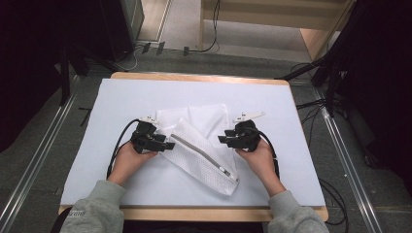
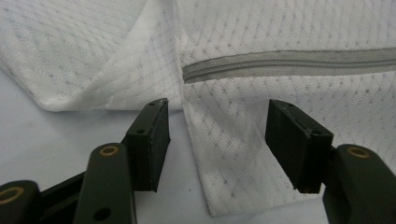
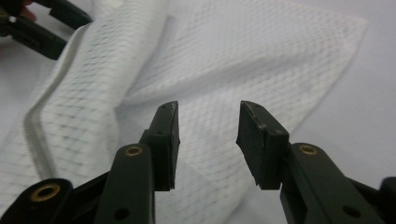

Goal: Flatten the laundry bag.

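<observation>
As it lies folded mid-surface (image 1: pixel 291 184), the mesh bag (image 1: pixel 204 145) looks light, limp, snag-prone | grip: hem corner, clear of zipper (image 2: pixel 289 63) | left gripper (image 2: pixel 217 140): jaws wide, straddling corner, unpinched | right gripper (image 3: pixel 208 140): jaws parted, empty over mesh.

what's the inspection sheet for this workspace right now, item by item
surface: white sheet over a wooden table.
job's things: white mesh bag, folded, with a grey zipper running diagonally.
clutter: nothing seen.
grippers: left gripper open at the bag's edge by the zipper's end; right gripper open over the mesh, pads not pressing.
cables: black cable trails from the left gripper; more lie on the floor.
surroundings: grey floor, wooden furniture behind.
</observation>
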A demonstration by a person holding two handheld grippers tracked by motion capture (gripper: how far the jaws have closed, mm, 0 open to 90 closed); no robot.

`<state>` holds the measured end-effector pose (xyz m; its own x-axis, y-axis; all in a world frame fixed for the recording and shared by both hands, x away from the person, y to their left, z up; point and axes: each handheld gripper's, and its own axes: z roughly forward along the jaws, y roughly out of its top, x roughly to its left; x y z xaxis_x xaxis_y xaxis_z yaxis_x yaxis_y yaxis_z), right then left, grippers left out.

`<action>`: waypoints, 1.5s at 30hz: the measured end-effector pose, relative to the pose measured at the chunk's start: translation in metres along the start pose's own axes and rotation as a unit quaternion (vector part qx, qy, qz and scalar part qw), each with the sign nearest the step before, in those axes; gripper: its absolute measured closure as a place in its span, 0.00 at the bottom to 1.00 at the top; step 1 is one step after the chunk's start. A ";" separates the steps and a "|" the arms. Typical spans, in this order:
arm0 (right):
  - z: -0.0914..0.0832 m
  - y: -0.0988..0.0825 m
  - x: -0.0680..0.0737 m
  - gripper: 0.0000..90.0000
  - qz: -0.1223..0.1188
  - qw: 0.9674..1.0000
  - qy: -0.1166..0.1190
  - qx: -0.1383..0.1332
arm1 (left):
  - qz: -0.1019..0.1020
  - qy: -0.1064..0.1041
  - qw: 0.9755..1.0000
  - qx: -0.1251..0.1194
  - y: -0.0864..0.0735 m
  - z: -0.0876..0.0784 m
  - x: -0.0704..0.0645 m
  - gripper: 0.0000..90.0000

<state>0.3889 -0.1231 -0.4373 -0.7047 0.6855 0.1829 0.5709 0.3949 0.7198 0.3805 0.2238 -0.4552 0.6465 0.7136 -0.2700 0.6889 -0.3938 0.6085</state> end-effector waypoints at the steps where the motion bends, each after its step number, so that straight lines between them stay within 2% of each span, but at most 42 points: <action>1: 0.000 0.000 -0.003 0.67 0.005 1.000 -0.003 -0.001 | 0.004 -0.001 1.000 0.001 0.000 0.001 -0.002 0.47; 3: 0.001 -0.001 -0.009 0.67 0.012 1.000 -0.009 -0.001 | 0.008 -0.003 1.000 0.004 0.000 0.002 -0.005 0.52; 4: 0.002 -0.002 -0.012 0.67 0.014 1.000 -0.014 -0.001 | 0.012 0.000 1.000 0.006 0.000 0.002 -0.006 0.53; 5: 0.003 -0.002 -0.018 0.67 0.019 1.000 -0.022 -0.002 | 0.017 0.007 1.000 0.008 0.000 0.002 -0.008 0.59; 6: 0.003 -0.002 -0.018 0.67 0.019 1.000 -0.022 -0.002 | 0.021 0.010 1.000 0.011 0.000 0.002 -0.009 0.59; 8: 0.005 -0.002 -0.024 0.67 0.024 0.999 -0.029 0.000 | 0.016 0.013 1.000 0.009 -0.001 0.003 -0.009 0.68; 10: 0.010 -0.002 -0.031 0.67 0.032 0.999 -0.036 -0.004 | 0.001 -0.004 1.000 0.010 -0.002 0.003 -0.008 0.79; 11: 0.010 -0.002 -0.031 0.67 0.032 0.999 -0.036 -0.004 | -0.006 -0.006 1.000 0.009 -0.002 0.004 -0.008 0.79; 14: 0.017 -0.001 -0.038 0.66 0.039 0.998 -0.040 0.007 | -0.010 -0.015 1.000 0.018 -0.003 0.005 -0.008 0.95; 15: 0.019 -0.001 -0.039 0.66 0.039 0.998 -0.044 0.012 | -0.014 -0.023 0.999 0.022 -0.003 0.005 -0.007 0.97; 19: 0.025 0.002 -0.044 0.65 0.040 0.998 -0.050 0.015 | -0.020 -0.029 0.999 0.027 -0.003 0.001 -0.006 0.99; 23: 0.029 0.004 -0.050 0.64 0.043 0.997 -0.056 0.009 | -0.025 -0.029 0.999 0.012 -0.005 -0.008 -0.003 0.99; 25: 0.031 0.006 -0.053 0.64 0.050 0.997 -0.057 0.016 | -0.030 -0.032 0.999 0.008 -0.007 -0.012 -0.002 0.99; 32: 0.042 0.013 -0.059 0.63 0.058 0.996 -0.059 0.016 | -0.039 -0.046 0.998 0.000 -0.013 -0.024 -0.005 0.99; 37: 0.050 0.017 -0.059 0.63 0.051 0.997 -0.058 0.023 | -0.046 -0.048 0.998 -0.008 -0.020 -0.036 -0.006 0.99; 39: 0.053 0.019 -0.057 0.64 0.041 0.997 -0.064 0.025 | -0.049 -0.045 0.998 -0.011 -0.022 -0.039 -0.007 0.99; 42: 0.057 0.023 -0.054 0.67 0.026 0.997 -0.071 0.028 | -0.051 -0.041 0.998 -0.013 -0.026 -0.044 -0.007 0.99; 44: 0.058 0.023 -0.053 0.69 0.030 0.996 -0.074 0.031 | -0.054 -0.039 0.998 -0.014 -0.028 -0.047 -0.006 0.99; 45: 0.059 0.024 -0.053 0.71 0.022 0.996 -0.075 0.029 | -0.054 -0.038 0.998 -0.014 -0.030 -0.049 -0.006 0.99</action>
<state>0.4649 -0.1142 -0.4690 -0.6100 0.7851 0.1074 0.6264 0.3948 0.6722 0.3405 0.2597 -0.4355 0.5929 0.7046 -0.3899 0.7468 -0.2999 0.5936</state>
